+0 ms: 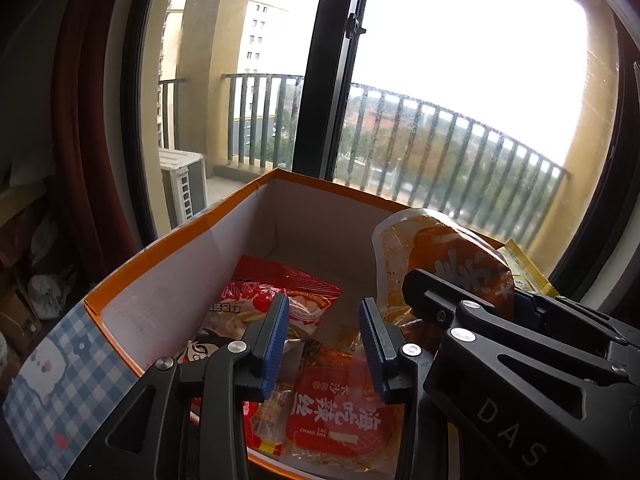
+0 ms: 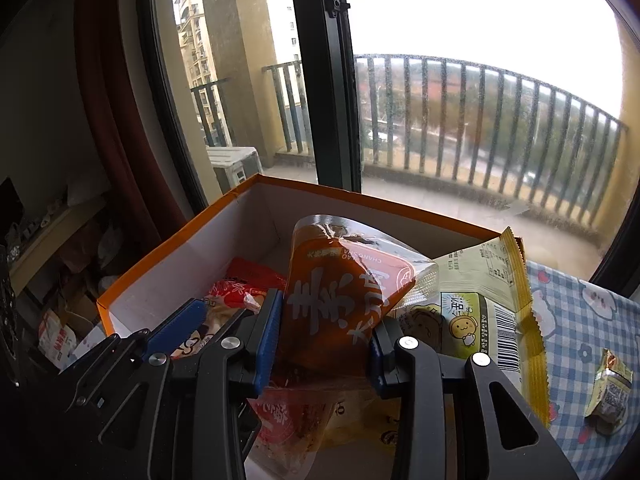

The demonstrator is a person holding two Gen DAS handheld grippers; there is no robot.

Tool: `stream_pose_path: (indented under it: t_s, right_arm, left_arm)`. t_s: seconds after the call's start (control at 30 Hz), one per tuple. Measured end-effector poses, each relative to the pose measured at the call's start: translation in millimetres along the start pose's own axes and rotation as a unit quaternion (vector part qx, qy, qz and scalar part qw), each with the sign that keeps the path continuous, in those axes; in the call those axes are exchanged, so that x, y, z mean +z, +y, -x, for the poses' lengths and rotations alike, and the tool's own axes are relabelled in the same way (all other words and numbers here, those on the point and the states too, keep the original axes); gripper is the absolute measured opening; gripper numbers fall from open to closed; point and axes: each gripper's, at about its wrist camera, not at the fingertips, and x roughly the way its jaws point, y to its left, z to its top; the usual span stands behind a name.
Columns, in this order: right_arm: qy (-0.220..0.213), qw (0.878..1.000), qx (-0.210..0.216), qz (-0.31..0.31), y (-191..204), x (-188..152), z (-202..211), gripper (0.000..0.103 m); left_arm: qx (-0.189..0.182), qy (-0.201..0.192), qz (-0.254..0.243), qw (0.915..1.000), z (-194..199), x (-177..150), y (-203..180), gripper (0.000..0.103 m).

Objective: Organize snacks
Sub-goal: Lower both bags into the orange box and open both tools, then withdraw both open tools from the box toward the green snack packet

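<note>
An orange-rimmed cardboard box (image 1: 192,232) (image 2: 180,236) stands by the window. Inside it lie a red-and-white snack packet (image 1: 280,292) and a red packet with white characters (image 1: 340,412). My left gripper (image 1: 324,340) hovers over that red packet, open, with nothing between its blue pads. My right gripper (image 2: 326,332) is shut on an orange packet (image 2: 340,292) (image 1: 448,256), holding it upright over the box's right half. A yellow-green packet (image 2: 480,308) (image 1: 524,268) leans against the box's right end behind it. In the right wrist view the left gripper's blue pad (image 2: 176,320) shows at the lower left.
A blue checked tablecloth (image 2: 580,320) covers the table to the right of the box, with a small wrapped snack (image 2: 610,392) on it. The window frame (image 1: 316,80) and a balcony railing are just behind the box. A dark red curtain (image 1: 88,140) and clutter are on the left.
</note>
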Motion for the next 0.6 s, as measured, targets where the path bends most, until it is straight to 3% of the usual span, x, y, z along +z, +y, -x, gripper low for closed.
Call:
stream_pose_path:
  t_s: [0.03,0.13,0.17,0.2,0.27,0.3,0.6]
  right_arm:
    - [0.002,1.0,0.003,0.001,1.1,1.2,-1.7,0.041]
    - [-0.003,1.0,0.008,-0.003,-0.1,3.5,-2.5,0.046]
    - [-0.004,1.0,0.008,0.002,2.0,4.2,-3.0,0.052]
    - [-0.007,1.0,0.009,0.008,4.7,4.8,-3.2,0.067]
    - [-0.018,1.0,0.014,0.012,7.4,7.0,0.5,0.086]
    - [-0.025,0.999,0.015,0.013,7.5,6.6,3.6,0.09]
    - [-0.008,1.0,0.013,0.01,1.7,-0.4,13.8,0.094]
  left_arm:
    - [0.005,-0.001,0.001,1.0,0.6,0.7,1.2,0.045]
    - [0.028,-0.003,0.011,0.9995,-5.6,2.7,12.0,0.085]
    - [0.018,-0.007,0.014,0.9997,-3.2,2.7,14.0,0.085]
    - [0.015,-0.007,0.018,0.9997,-0.8,3.3,16.2,0.086]
    - [0.022,-0.009,0.021,0.9995,4.7,5.1,17.7,0.087]
    - [0.025,-0.009,0.017,0.9995,6.9,5.4,17.5,0.088]
    - [0.022,0.009,-0.002,0.9997,12.4,2.9,5.2,0.088]
